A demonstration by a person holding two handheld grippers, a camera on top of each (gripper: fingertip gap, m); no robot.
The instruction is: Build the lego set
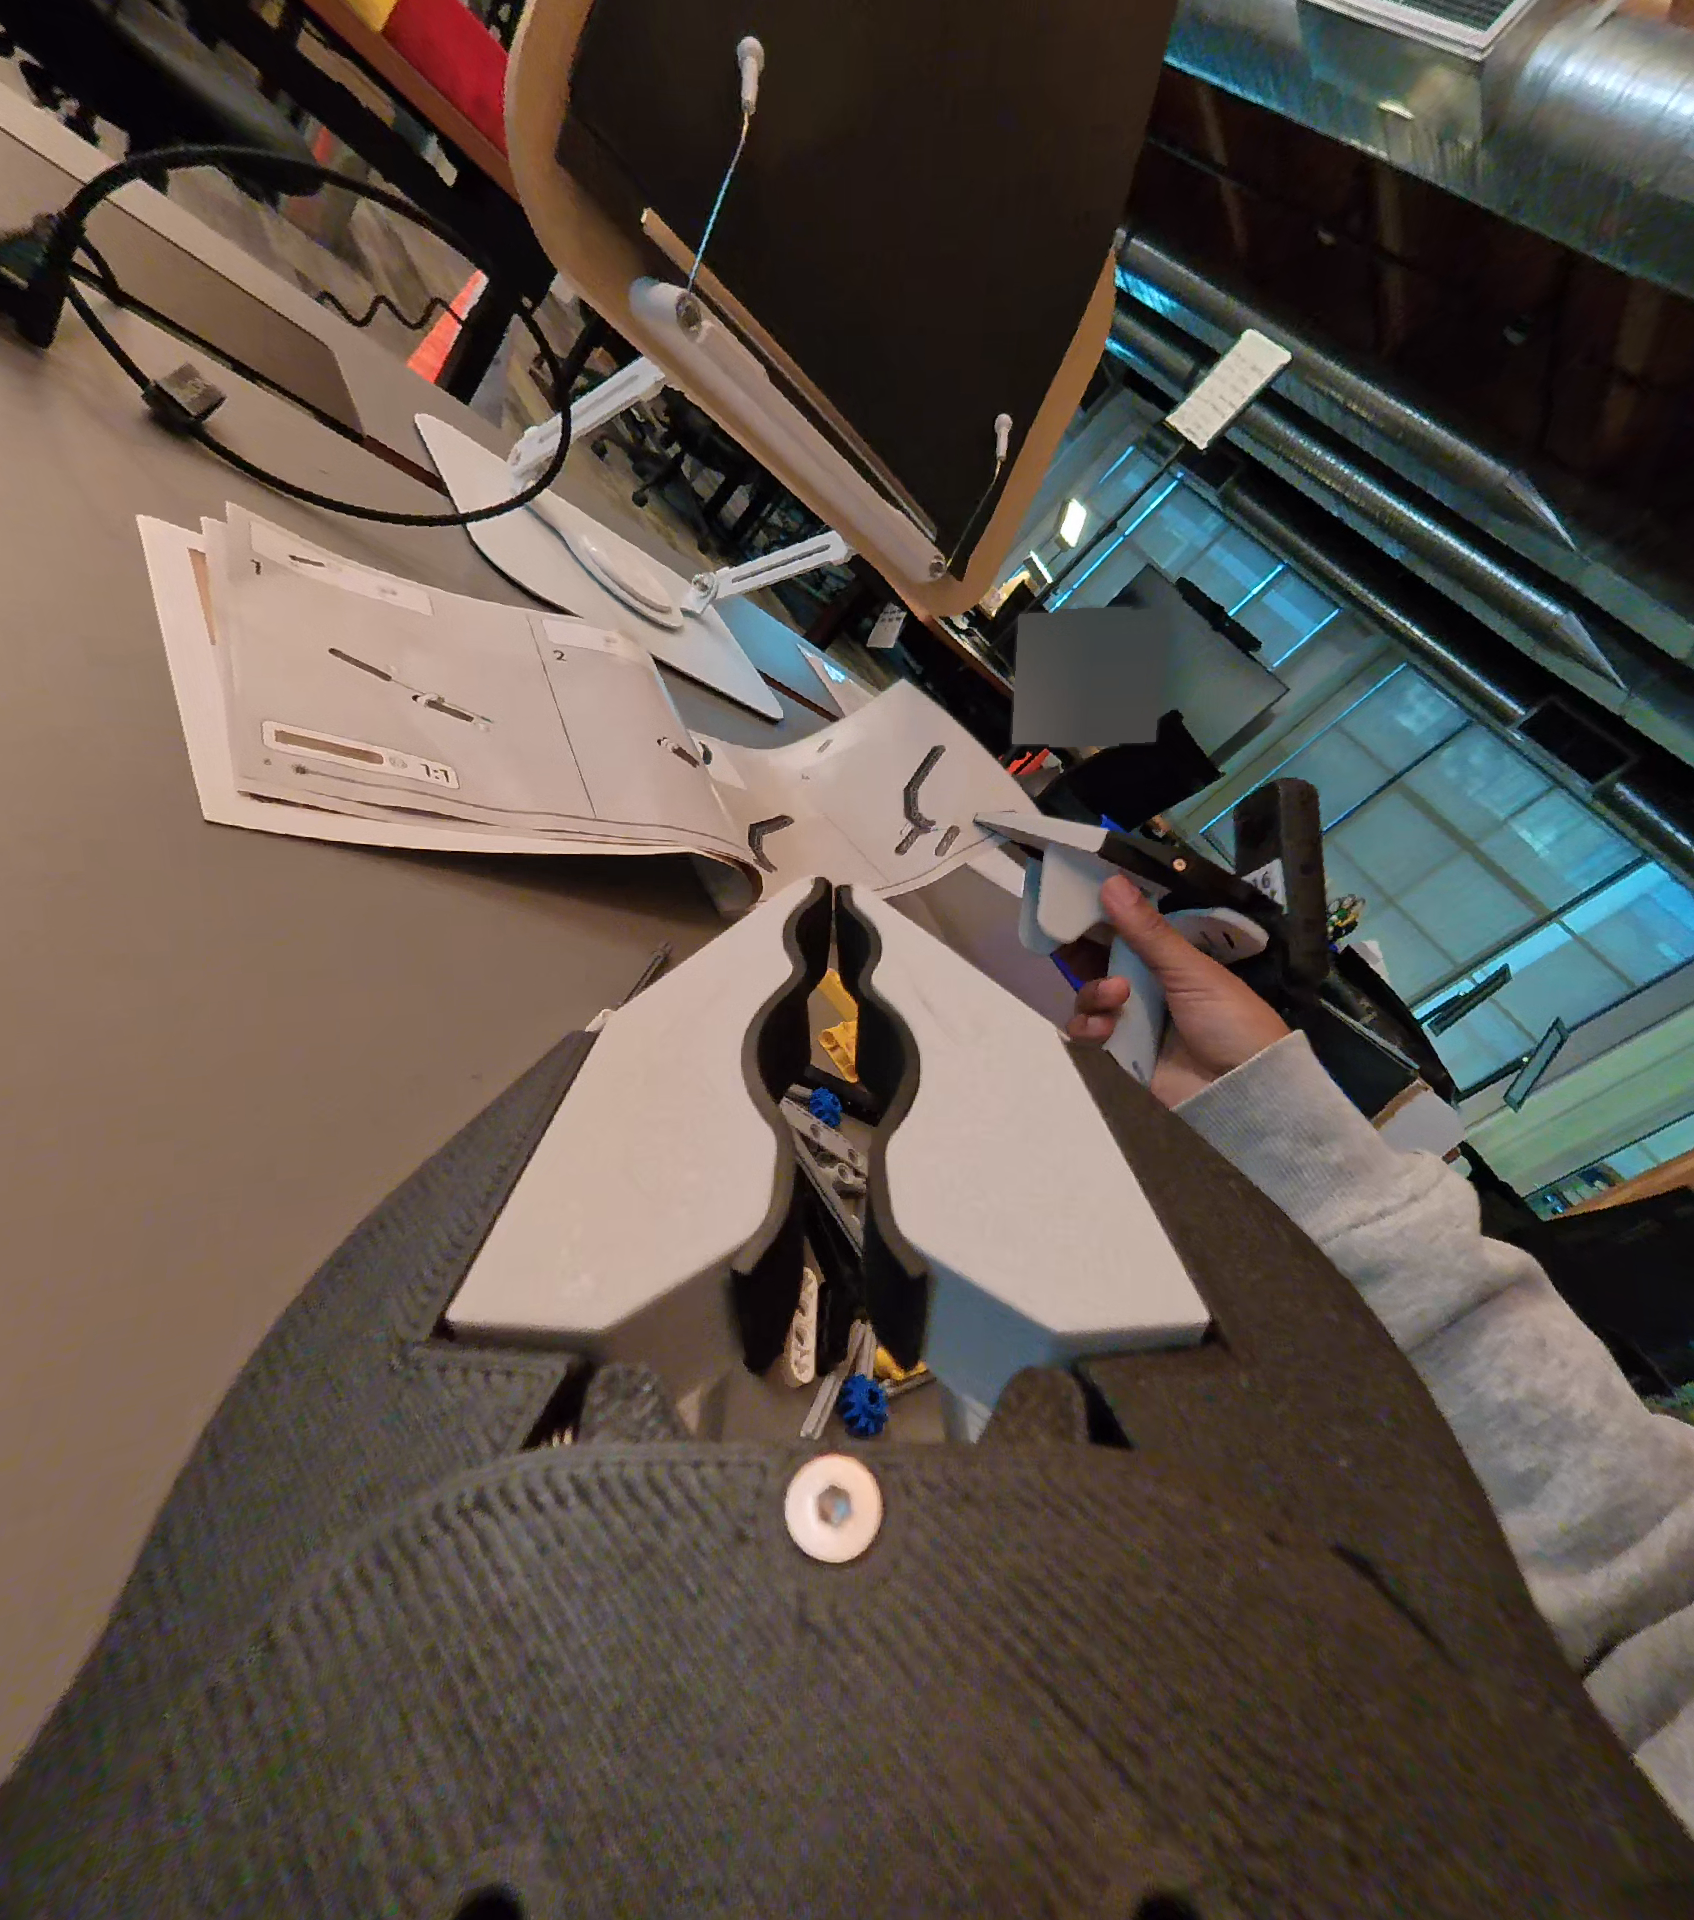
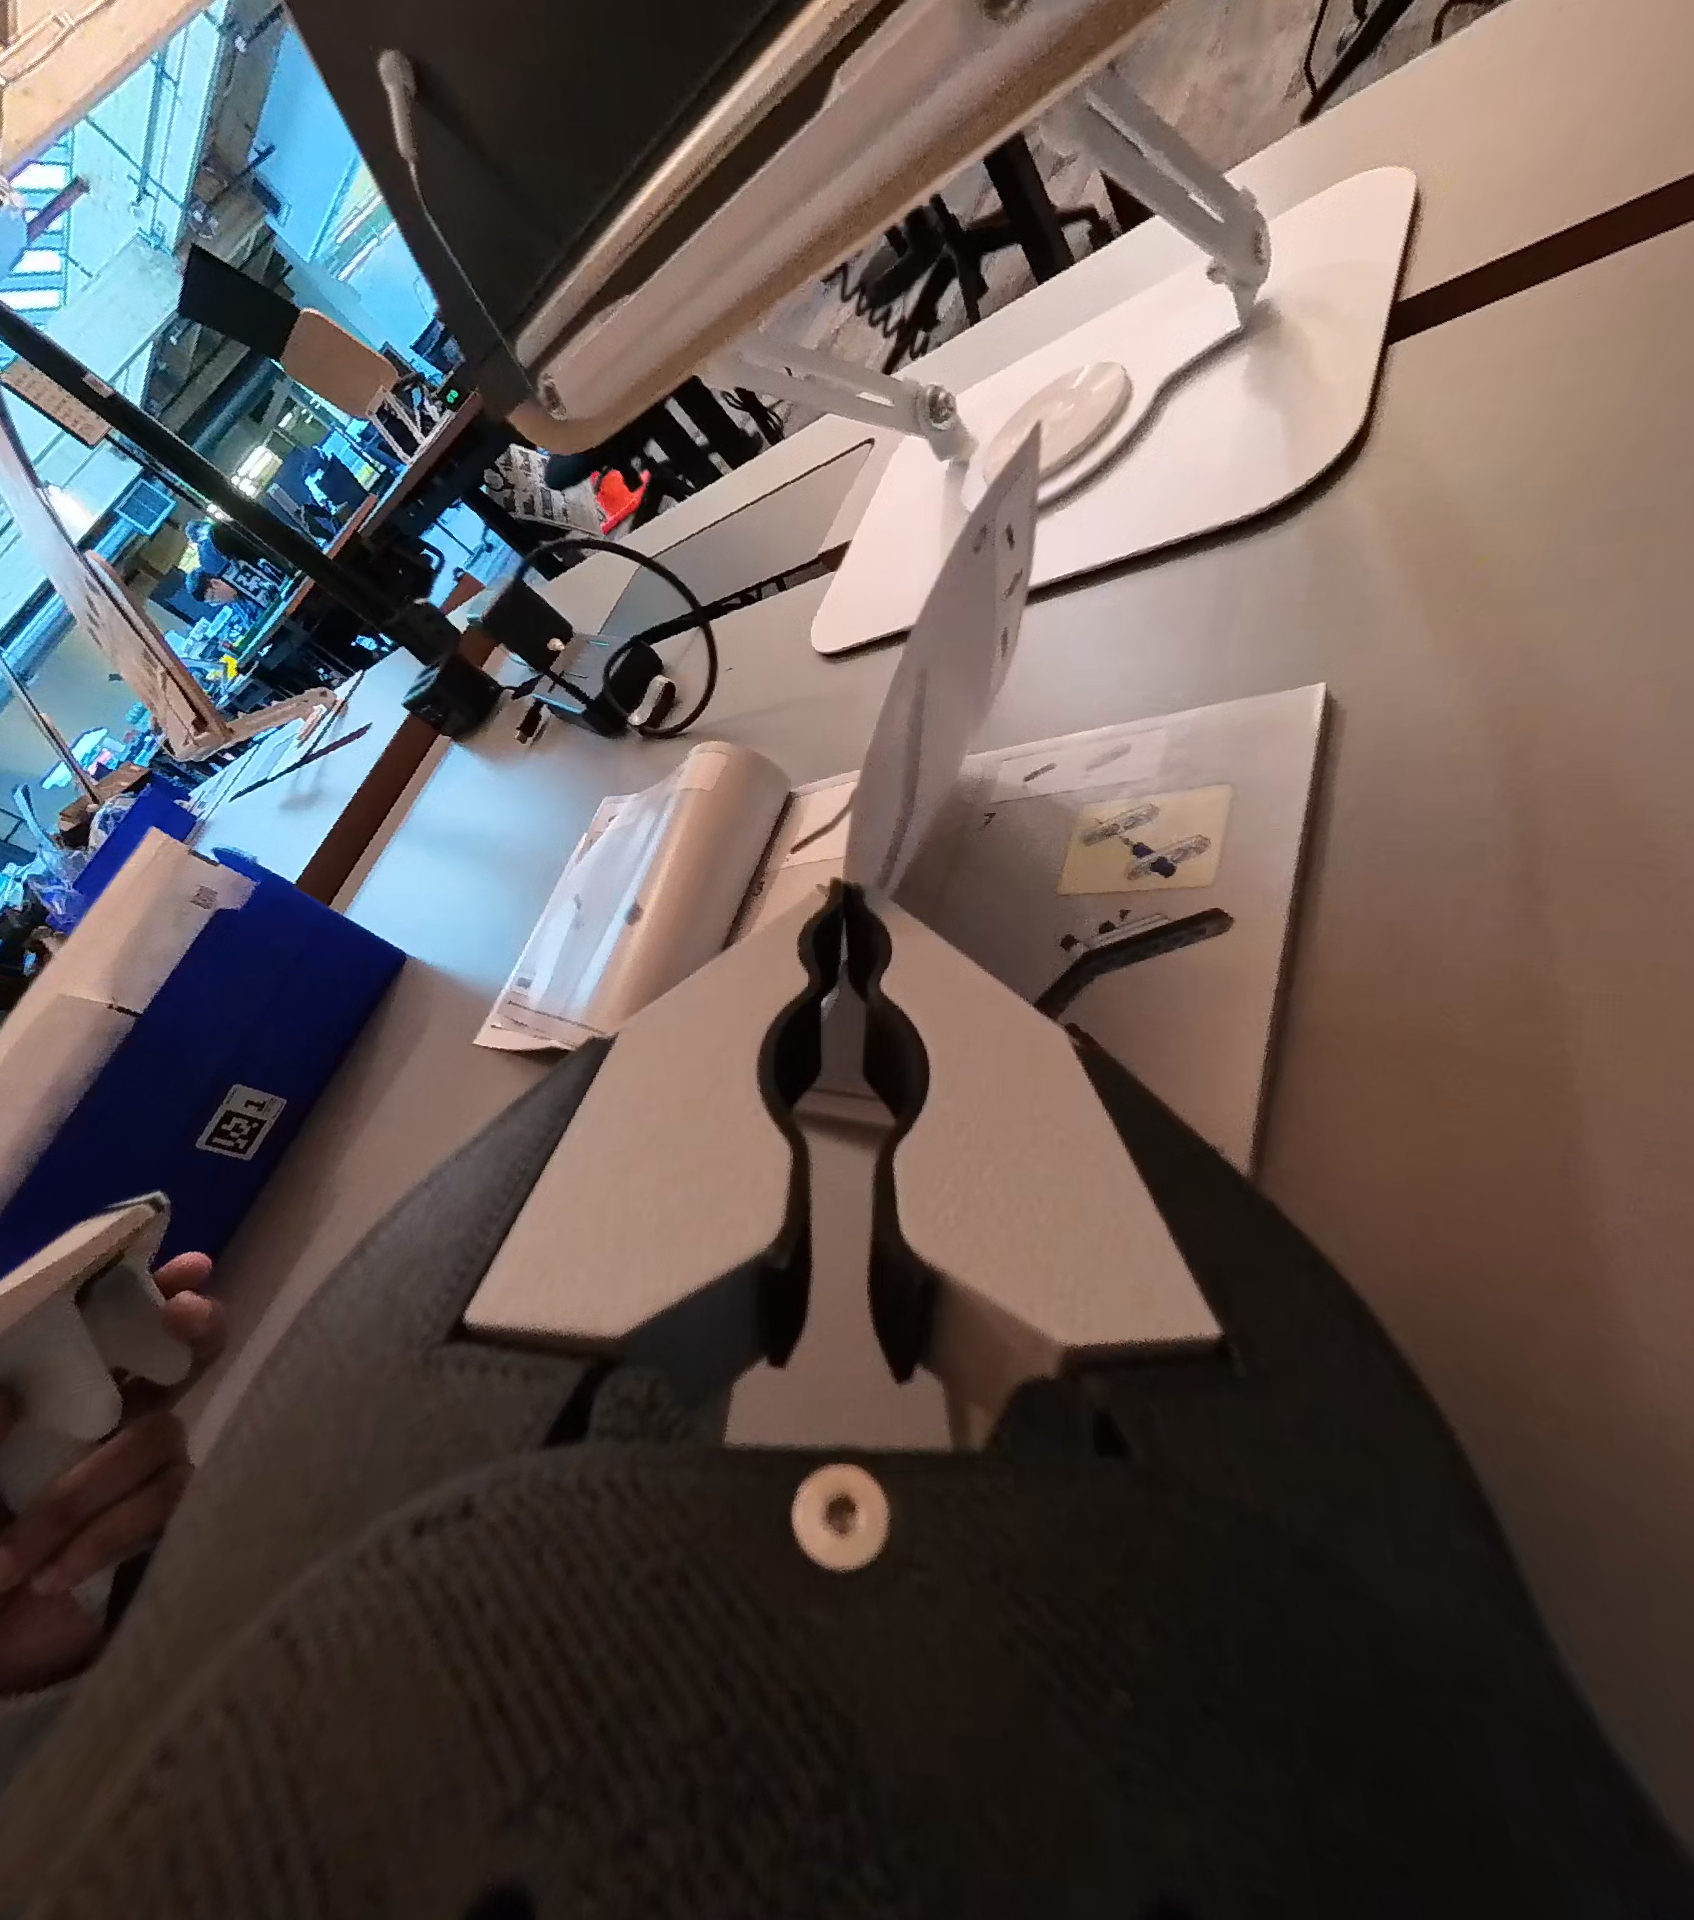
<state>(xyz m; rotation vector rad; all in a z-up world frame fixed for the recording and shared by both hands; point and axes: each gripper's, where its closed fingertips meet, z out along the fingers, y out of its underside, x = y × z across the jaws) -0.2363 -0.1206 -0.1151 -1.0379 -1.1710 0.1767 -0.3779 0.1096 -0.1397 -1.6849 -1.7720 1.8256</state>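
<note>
On my far left lies the flat blue cardboard box [image 2: 178, 1060], and just beside it my left claw [image 1: 832, 896] hangs above the grey table [image 1: 95, 935]. Its white fingertips are pressed together and I see nothing pinched between them. Through the wavy slot behind the tips I can see the loose lego pieces: a small blue plastic gear [image 1: 862, 1403], a grey holed beam [image 1: 827, 1143] and a yellow bit [image 1: 838, 1039], heaped on the table under that claw. None of it looks joined yet, so I judge the build has hardly begun.

In the middle lies the open white paper instruction booklet [image 1: 407, 707], flat on the table in front of the white monitor-stand base [image 2: 1186, 395].

To the right, my right claw [image 2: 848, 899] is closed on the lower edge of one thin white page [image 2: 947, 665], which stands up from the booklet, bowed and nearly upright. The step in hand, as I read it, is turning that page to find the next drawing.

To do it well, I should carry the page over in an arc around the spine, not pull it straight sideways, or the paper may tear or drag the whole booklet across the table. My grip is only on the very edge, so I should go slowly. I should let go only once the page lies past upright. The left claw could press down the far leaf if the booklet starts to slide.
</note>
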